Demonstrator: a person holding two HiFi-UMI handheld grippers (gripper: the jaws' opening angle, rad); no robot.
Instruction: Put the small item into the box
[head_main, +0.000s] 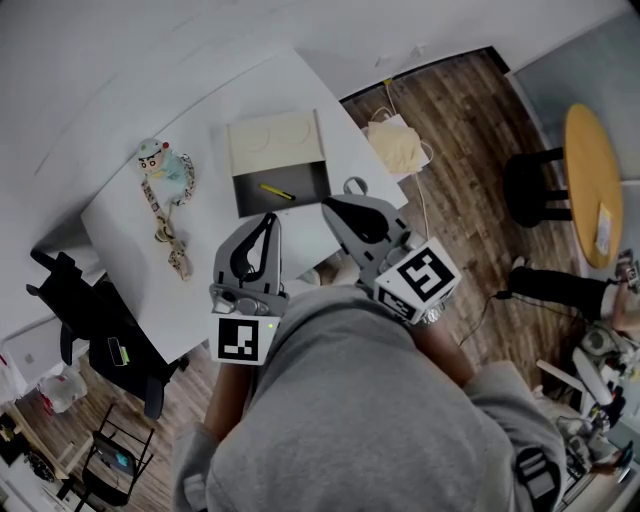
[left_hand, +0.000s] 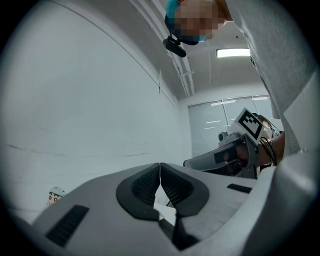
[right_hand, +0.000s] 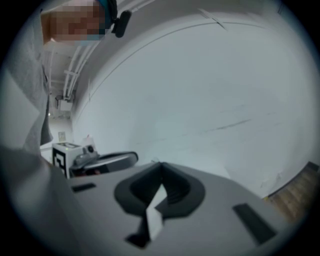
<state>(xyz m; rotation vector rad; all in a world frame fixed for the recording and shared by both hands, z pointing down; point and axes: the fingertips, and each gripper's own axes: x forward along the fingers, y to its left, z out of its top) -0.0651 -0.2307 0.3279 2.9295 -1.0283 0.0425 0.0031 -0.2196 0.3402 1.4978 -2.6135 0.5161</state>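
White worktop (head_main: 120, 235) stretches ahead of us, carrying an open box (head_main: 310, 185) with its lid folded back. We hold both grippers up by our chest. The left gripper (head_main: 270, 216) has its fingers (left_hand: 142, 187) pressed together on nothing, and so does the right gripper (head_main: 330, 203). A yellow stick (head_main: 278, 191) already lies inside the box, its long axis across the tray. The doll (head_main: 165, 165) on a strap (head_main: 172, 235) lies well left of the box, ahead and left of the left fingers, which are nearer. Its long axis runs far to near, with the head far and the strap trailing toward us. We judge that the doll is next to box.
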